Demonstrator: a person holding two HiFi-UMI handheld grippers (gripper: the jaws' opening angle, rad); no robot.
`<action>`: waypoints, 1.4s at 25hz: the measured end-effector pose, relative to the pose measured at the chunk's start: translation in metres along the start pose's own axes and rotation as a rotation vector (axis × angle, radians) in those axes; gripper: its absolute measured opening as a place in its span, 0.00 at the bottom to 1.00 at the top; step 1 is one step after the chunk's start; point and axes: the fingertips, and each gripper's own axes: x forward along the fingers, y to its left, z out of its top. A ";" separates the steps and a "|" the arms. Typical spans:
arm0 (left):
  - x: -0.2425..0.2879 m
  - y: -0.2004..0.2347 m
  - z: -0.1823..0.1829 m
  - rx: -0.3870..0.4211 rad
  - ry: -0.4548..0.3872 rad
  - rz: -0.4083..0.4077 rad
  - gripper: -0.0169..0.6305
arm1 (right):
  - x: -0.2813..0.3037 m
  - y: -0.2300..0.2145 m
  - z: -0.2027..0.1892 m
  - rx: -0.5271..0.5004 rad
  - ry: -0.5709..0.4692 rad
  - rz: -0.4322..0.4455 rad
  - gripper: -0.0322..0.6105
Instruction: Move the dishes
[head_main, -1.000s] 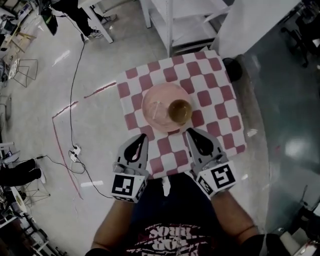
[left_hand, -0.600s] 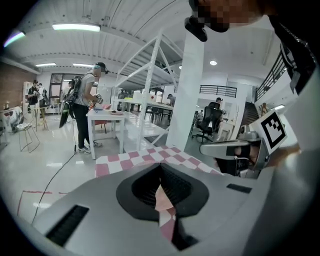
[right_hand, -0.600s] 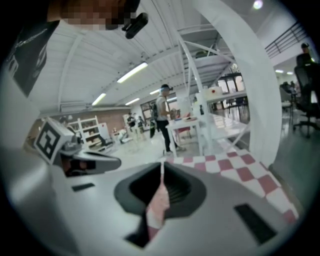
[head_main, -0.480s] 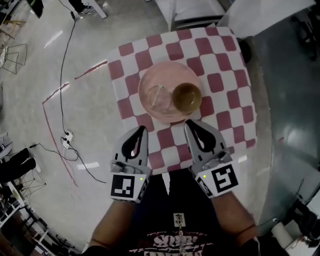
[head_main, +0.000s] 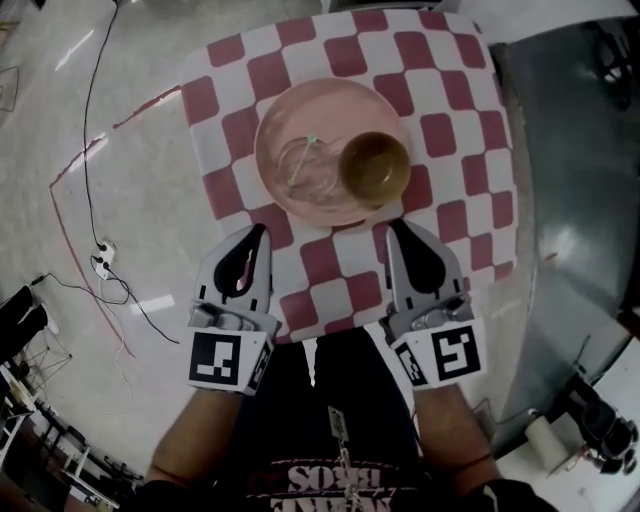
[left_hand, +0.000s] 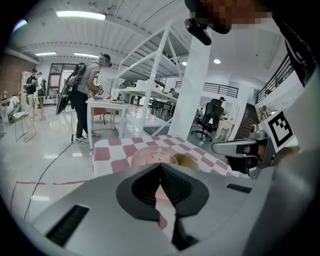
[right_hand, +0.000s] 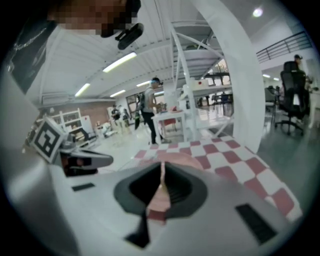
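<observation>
While the pink plate (head_main: 300, 115) sits near the middle of the red-and-white checked counter (head_main: 445, 60), with the brown bowl (head_main: 374, 168) on its right part and a clear glass piece (head_main: 303, 168) just beside the bowl on its left part, your two claws hang over the counter's near edge, close to the plate but apart from it. Your left claw (head_main: 257, 234) points at the plate's near left rim and your right claw (head_main: 398, 232) at the near rim below the bowl. Both slant forward and down, side by side, with their marker cubes toward your body. Each claw is clenched on nothing. The left gripper view shows its jaws met at the tips, with plate and bowl beyond them. The right gripper view shows the same closed tips with only the plate's pink behind. Only the head view shows the cable (head_main: 90, 130) on the floor (head_main: 150, 250), and only the gripper views show a person (left_hand: 85, 100) standing at a white table (left_hand: 107, 106) far off.
</observation>
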 end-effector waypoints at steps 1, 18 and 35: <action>0.001 0.000 -0.005 0.001 0.010 -0.013 0.07 | 0.001 -0.005 -0.005 0.006 0.012 -0.021 0.11; 0.021 0.037 -0.028 -0.028 0.094 -0.058 0.07 | 0.055 -0.087 -0.086 0.230 0.258 -0.291 0.32; 0.046 0.009 -0.038 -0.006 0.157 -0.156 0.07 | 0.044 -0.146 -0.028 0.273 0.069 -0.366 0.12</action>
